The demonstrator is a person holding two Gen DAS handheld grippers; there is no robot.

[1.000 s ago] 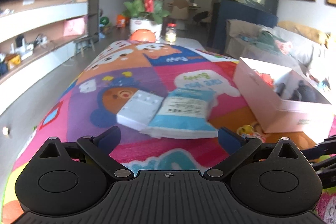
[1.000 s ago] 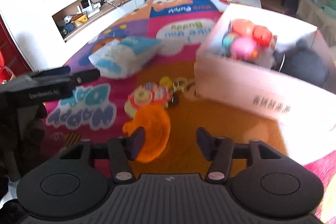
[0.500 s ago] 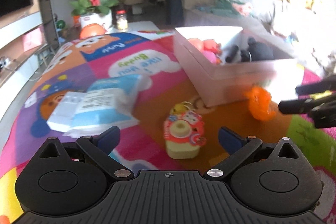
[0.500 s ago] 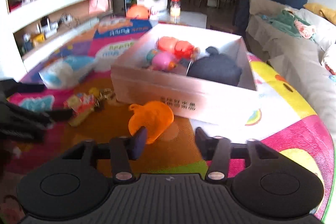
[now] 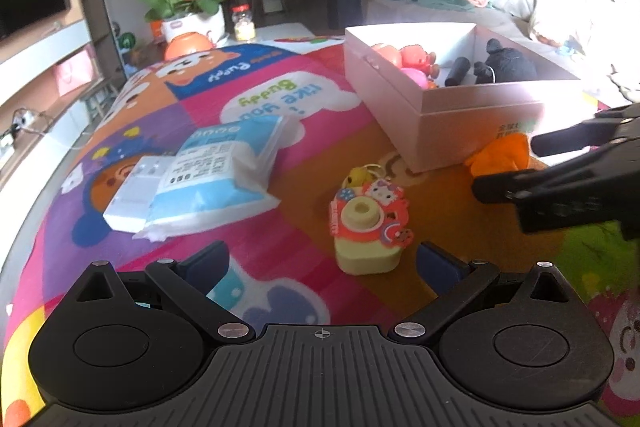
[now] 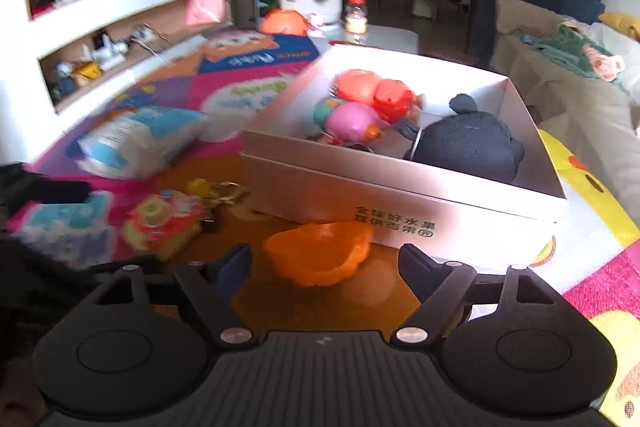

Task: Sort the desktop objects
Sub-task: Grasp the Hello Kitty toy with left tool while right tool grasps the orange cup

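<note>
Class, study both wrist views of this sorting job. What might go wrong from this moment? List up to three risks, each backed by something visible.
1. The right gripper jaws are opening around the orange toy, which lies on the mat outside the white box, so it may stay unsorted.
2. The toy camera sits just ahead of the open left gripper, off-centre; a careless close may knock it away.
3. The two grippers work close together and may collide.
</note>
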